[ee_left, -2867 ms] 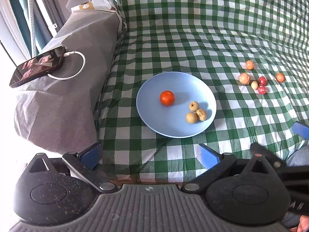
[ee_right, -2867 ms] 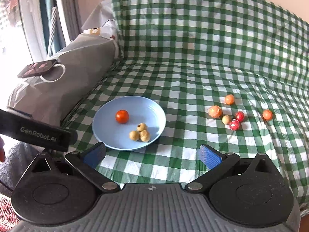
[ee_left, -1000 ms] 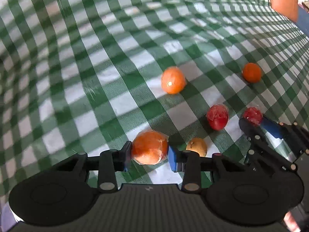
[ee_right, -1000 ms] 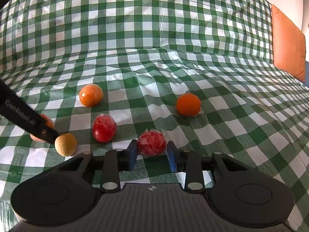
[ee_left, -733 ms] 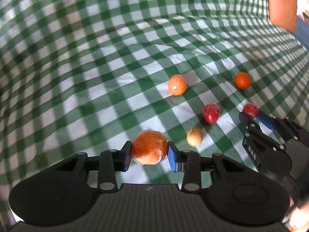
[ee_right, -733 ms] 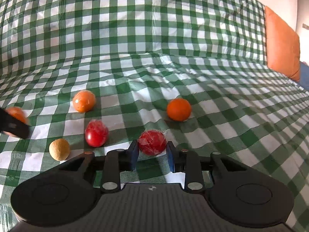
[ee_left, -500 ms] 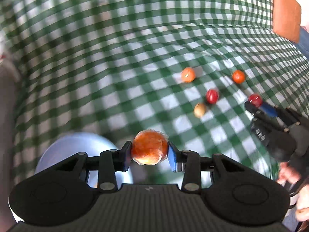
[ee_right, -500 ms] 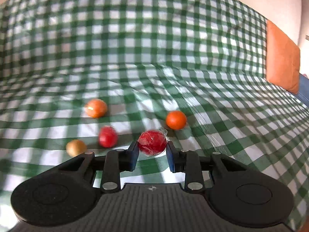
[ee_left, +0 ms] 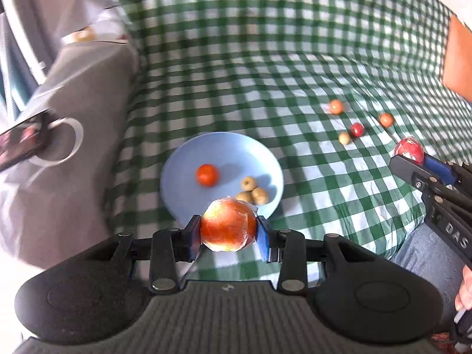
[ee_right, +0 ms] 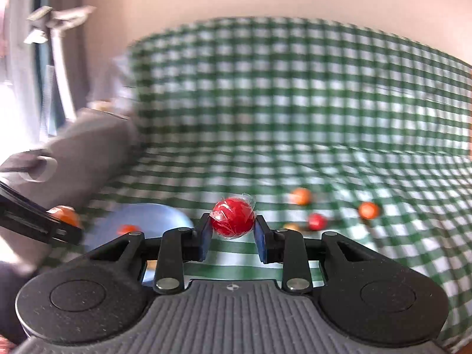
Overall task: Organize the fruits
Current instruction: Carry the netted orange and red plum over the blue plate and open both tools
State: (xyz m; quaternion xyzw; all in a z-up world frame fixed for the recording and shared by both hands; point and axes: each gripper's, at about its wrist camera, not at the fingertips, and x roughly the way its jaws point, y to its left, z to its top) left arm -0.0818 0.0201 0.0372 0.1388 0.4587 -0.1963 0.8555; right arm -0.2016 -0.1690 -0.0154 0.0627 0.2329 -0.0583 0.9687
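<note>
My left gripper (ee_left: 228,231) is shut on a large orange fruit in clear wrap (ee_left: 228,224), held above the near rim of the light blue plate (ee_left: 183,162). The plate holds a red tomato (ee_left: 207,174) and three small tan fruits (ee_left: 253,190). My right gripper (ee_right: 233,231) is shut on a wrapped red fruit (ee_right: 233,217), lifted off the cloth; it also shows at the right of the left wrist view (ee_left: 409,151). Several small fruits (ee_left: 357,129) lie on the green checked cloth to the right of the plate. The right wrist view is blurred; the plate (ee_right: 165,216) shows low left.
A grey covered armrest (ee_left: 73,103) rises left of the plate, with a phone (ee_left: 20,143) and white cable (ee_left: 69,141) on it. An orange cushion (ee_left: 457,62) stands at far right. The checked cloth (ee_left: 265,73) covers seat and backrest.
Both grippers have lifted their fruits off the cloth and swung left toward the plate. The left gripper's orange fruit now hangs over the plate's near rim; both views have pulled back.
</note>
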